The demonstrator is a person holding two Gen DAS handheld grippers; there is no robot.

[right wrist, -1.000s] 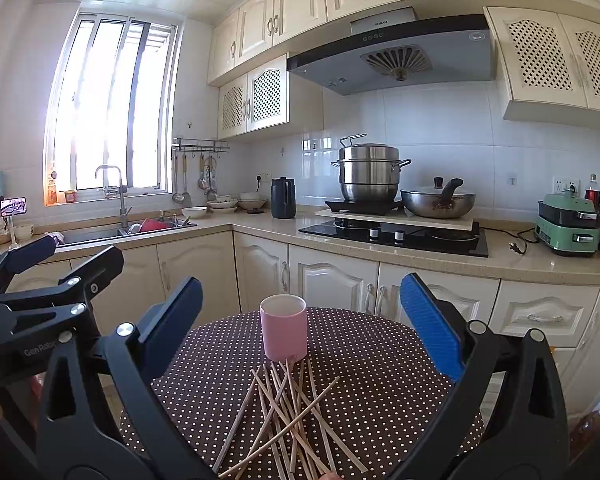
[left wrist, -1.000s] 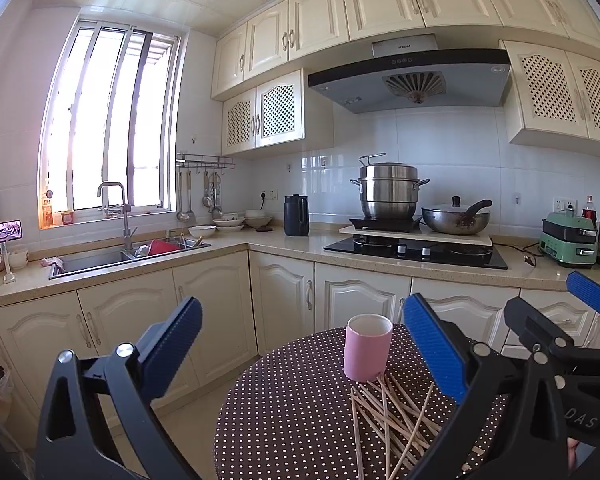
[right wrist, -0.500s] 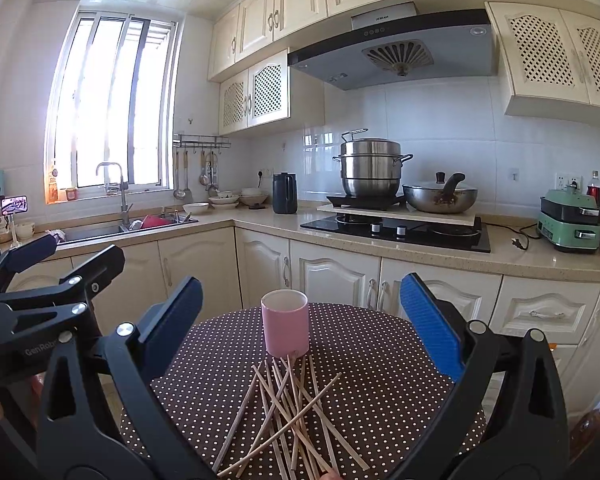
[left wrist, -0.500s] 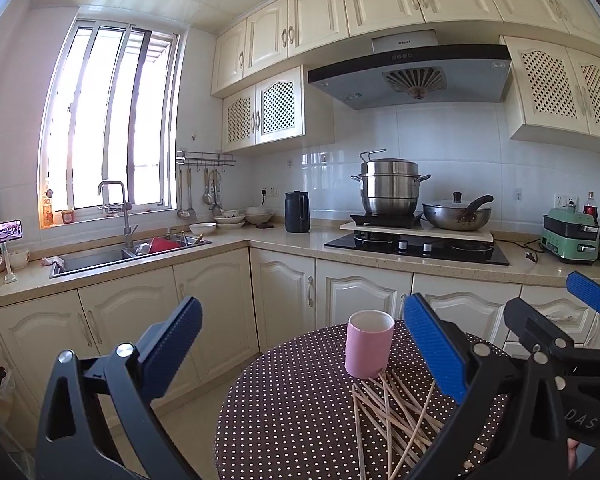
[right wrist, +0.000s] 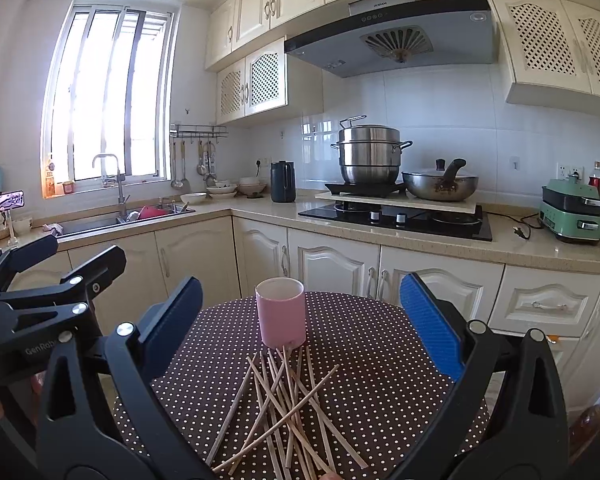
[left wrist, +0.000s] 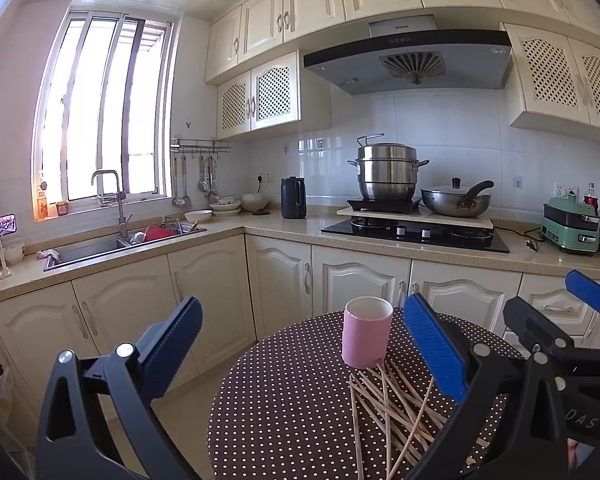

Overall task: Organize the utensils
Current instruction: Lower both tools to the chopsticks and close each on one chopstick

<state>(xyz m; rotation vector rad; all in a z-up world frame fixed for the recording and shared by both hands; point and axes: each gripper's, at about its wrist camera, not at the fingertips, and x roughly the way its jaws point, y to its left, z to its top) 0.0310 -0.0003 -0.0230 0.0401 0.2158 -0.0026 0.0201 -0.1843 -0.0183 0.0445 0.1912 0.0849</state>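
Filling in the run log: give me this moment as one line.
left hand-held gripper: open, empty | right hand-held gripper: open, empty | chopsticks: loose pile on table | pink cup: upright behind pile

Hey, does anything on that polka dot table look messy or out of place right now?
Yes. The chopsticks lie in a crisscrossed heap on the table in front of the upright pink cup, not inside it. Nothing looks spilled or broken.

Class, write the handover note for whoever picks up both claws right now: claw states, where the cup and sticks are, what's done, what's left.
Left claw: open, empty, raised near the table's left side.
Right claw: open, empty, facing the pink cup.
Cup stands upright on the dotted round table; nothing shows above its rim.
Wooden sticks lie crossed in a loose pile just in front of the cup.
Done: nothing visible.
Left: every stick, presumably into the cup.
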